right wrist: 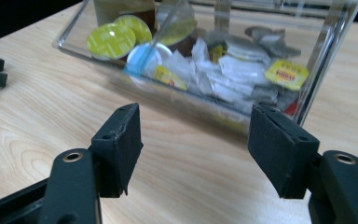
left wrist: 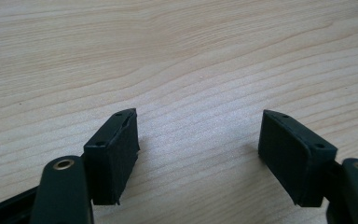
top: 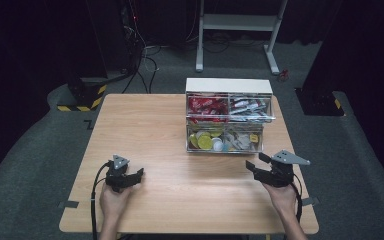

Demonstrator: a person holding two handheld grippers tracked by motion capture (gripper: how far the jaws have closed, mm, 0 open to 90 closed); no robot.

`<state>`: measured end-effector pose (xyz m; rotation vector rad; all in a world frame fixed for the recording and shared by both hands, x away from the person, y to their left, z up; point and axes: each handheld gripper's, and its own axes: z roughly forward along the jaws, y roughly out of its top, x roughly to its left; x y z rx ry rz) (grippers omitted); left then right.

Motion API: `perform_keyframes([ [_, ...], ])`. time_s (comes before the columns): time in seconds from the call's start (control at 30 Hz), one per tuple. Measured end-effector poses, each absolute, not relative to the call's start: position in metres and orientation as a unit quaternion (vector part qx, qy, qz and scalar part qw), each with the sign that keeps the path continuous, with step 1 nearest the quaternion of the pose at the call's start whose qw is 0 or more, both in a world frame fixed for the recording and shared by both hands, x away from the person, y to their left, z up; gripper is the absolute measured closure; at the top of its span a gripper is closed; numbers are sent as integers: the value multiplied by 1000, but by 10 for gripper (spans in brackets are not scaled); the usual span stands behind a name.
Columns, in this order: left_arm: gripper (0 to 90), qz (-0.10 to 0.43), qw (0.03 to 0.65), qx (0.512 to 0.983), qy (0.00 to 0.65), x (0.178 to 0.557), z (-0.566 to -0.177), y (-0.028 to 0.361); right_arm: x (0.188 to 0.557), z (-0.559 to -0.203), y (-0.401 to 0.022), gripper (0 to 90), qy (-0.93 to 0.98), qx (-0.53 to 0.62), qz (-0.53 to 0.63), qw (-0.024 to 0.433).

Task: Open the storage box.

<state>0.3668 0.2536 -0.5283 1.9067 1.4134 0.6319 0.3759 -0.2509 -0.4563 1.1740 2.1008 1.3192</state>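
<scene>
The left hand-held gripper (top: 130,176) sits low on the near left of the counter (top: 145,130), jaws spread, nothing between them but bare wood grain. From its own view the pads (left wrist: 116,149) hover just over the surface. It looks parked there, kept well apart from the action so it doesn't crowd the other side.

Over on the right, the right hand-held gripper (top: 259,164) is raised a little off the counter and angled toward the clear drawer box (top: 228,117) at the far middle. Its jaws stand apart, empty, with nothing pinched. Its own camera looks straight at the lower drawer (right wrist: 93,56), which juts forward of the box, so the contents are open to a reach from above.

Inside that drawer: round yellow-lidded pods (right wrist: 111,39) on one side, a blue-lidded one (right wrist: 142,58) beside them, and a heap of pale sachets (right wrist: 233,70) with a yellow packet (right wrist: 286,73) toward the other end. The upper drawers hold red packets (top: 207,106) and look pushed in.

My read: the right gripper is lining up on the drawer's front wall, jaws set wide enough for either the rim or a pod. The transparent wall is the tricky bit, easy to clip on the way in.
</scene>
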Motion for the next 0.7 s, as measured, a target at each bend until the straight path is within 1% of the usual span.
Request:
perform_keyframes([
  [0.27,289,244,335,731,542,367,-528,253,382,-445,-243,380,759,408,469,193],
  [0.33,290,244,334,732,541,367,-528,253,386,-440,-242,396,762,407,469,182],
  [0.43,289,244,334,732,541,367,-528,253,389,-434,-240,408,763,405,471,177],
  [0.7,289,243,336,731,542,367,-528,253,393,-419,-234,420,764,398,475,182],
])
